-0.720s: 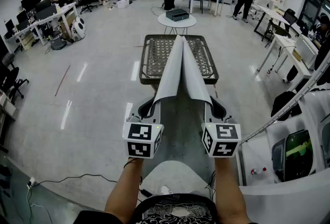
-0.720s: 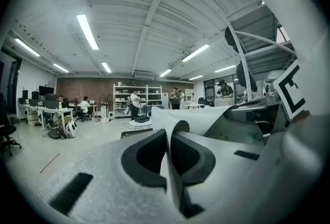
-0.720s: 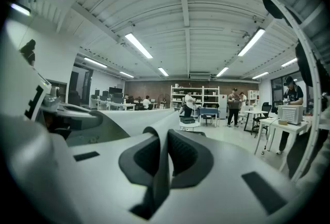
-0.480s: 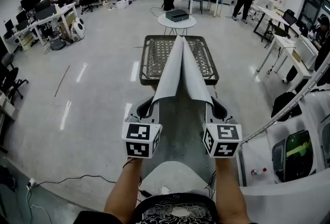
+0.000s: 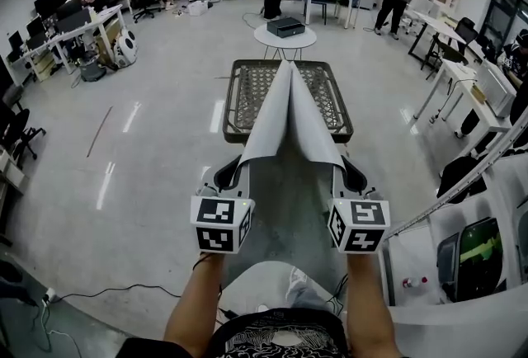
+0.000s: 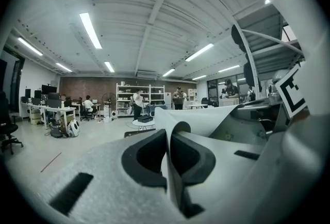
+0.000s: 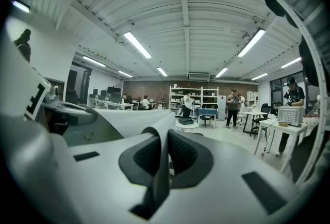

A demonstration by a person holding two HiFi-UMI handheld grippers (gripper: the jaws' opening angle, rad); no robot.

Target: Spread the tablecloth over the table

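Note:
A grey tablecloth (image 5: 289, 129) runs from my two grippers up onto the metal mesh table (image 5: 247, 92), where its two halves rise into a ridge along the middle. My left gripper (image 5: 228, 176) is shut on the cloth's near left corner. In the left gripper view the left gripper (image 6: 168, 152) has the sheet pinched between its dark pads. My right gripper (image 5: 352, 176) is shut on the near right corner, and in its own view the right gripper (image 7: 161, 158) also has the fabric clamped. Both grippers are held about level in front of the table's near end.
A small round white table (image 5: 285, 38) with a black box stands just beyond the mesh table. Desks and chairs (image 5: 74, 30) line the left wall. White tables (image 5: 462, 76) and a white frame (image 5: 462, 183) stand at the right. Several people stand at the far shelves.
Almost nothing: the two grippers have drifted very slightly apart, and both keep their grip on the cloth.

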